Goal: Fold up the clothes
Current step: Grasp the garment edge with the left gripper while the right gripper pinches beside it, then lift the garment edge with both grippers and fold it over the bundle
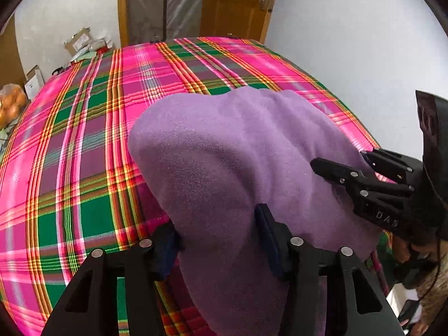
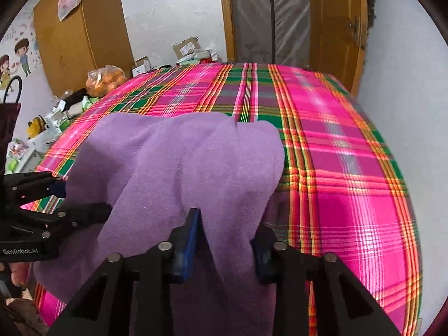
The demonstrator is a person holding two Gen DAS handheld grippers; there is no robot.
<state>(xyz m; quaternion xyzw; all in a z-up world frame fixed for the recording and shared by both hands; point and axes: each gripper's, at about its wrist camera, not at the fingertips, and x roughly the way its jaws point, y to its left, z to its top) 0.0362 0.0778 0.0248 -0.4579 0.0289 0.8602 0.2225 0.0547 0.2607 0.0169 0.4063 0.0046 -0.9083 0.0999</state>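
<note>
The purple cloth point(image 1: 224, 145) lies on the plaid-covered bed point(image 1: 84, 140), its near part lifted and bunched; the left tool point(image 1: 221, 240) has a thick fold running between its fingers, though whether they pinch it I cannot tell; the right tool point(image 2: 226, 240) likewise straddles a fold, its grip equally unclear. The likely trouble: fleece this bulky may slide out of one tool mid-fold, leaving the edge skewed; uneven lifting between the two would twist the cloth; dragging could also rumple the bed cover beneath.
</note>
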